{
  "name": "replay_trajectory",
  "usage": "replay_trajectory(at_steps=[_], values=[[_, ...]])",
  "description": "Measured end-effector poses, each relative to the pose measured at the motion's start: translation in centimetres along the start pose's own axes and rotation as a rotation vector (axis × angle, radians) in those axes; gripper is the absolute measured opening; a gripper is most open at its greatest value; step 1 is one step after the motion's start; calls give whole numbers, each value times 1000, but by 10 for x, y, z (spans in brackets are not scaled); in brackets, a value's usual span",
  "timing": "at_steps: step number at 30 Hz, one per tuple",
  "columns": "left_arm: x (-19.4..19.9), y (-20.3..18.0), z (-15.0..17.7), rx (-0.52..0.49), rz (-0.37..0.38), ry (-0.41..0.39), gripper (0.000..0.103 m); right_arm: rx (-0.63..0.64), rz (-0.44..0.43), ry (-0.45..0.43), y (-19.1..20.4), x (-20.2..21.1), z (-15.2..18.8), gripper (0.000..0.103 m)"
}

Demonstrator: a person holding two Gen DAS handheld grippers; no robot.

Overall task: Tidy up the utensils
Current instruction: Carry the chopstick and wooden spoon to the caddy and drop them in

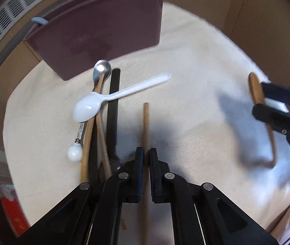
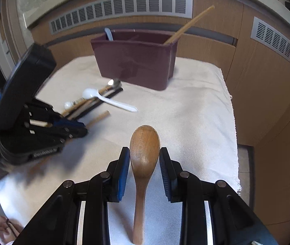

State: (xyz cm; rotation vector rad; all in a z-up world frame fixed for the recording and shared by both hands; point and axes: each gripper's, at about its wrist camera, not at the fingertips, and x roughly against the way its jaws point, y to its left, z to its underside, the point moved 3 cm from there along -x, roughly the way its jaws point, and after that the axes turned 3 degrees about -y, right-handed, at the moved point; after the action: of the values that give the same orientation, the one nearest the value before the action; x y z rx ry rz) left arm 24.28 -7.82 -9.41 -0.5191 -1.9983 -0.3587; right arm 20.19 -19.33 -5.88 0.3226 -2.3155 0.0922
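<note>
Two grips: left fingers (image 1: 146, 159) pinch stiff, light chopstick (image 1: 146, 126) mid-shaft; right fingers (image 2: 144, 159) clamp smooth wooden spoon (image 2: 144, 143) at bowl.

Caddy (image 2: 134, 61) at back of cloth-covered tabletop (image 2: 196, 106); chopstick (image 2: 188, 25) leaning out of its right compartment, spoon handle (image 2: 108, 33) poking from left one. Utensil pile (image 2: 96, 100) in front of caddy, toward left. Single chopstick (image 1: 146, 126) just right of pile, between left tool (image 1: 146, 157) fingers. Wooden spoon (image 2: 144, 147) in right tool (image 2: 144, 157), right of pile, well apart.
</note>
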Motion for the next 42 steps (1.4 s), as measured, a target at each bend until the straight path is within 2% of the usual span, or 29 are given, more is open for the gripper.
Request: replay_trajectory(at_steps=[2, 6, 9, 12, 15, 19, 22, 26, 30, 34, 42], values=[[19, 4, 9, 106, 33, -133, 6, -2, -15, -32, 1, 7, -1, 27], [59, 15, 27, 267, 35, -369, 6, 6, -19, -65, 5, 16, -4, 27], [85, 22, 37, 370, 65, -480, 6, -5, -25, -90, 7, 21, -8, 27], [118, 27, 35, 381, 55, -575, 6, -16, -28, -132, 10, 32, -19, 27], [155, 43, 18, 385, 54, -676, 6, -28, -39, -224, 12, 56, -44, 27], [211, 67, -31, 368, 64, -820, 6, 5, 7, -369, 14, 98, -106, 27], [248, 81, -70, 349, -2, -967, 6, 25, 48, -490, 14, 125, -159, 27], [265, 99, -114, 347, -29, -1106, 6, 3, 71, -609, 10, 140, -212, 27], [255, 106, -141, 327, -104, -1177, 6, -23, 109, -649, 4, 120, -236, 27], [229, 117, -160, 323, -168, -1167, 6, -48, 136, -599, 0, 84, -245, 27], [167, 139, -181, 380, -110, -1126, 6, -44, 185, -501, -2, 21, -237, 27]])
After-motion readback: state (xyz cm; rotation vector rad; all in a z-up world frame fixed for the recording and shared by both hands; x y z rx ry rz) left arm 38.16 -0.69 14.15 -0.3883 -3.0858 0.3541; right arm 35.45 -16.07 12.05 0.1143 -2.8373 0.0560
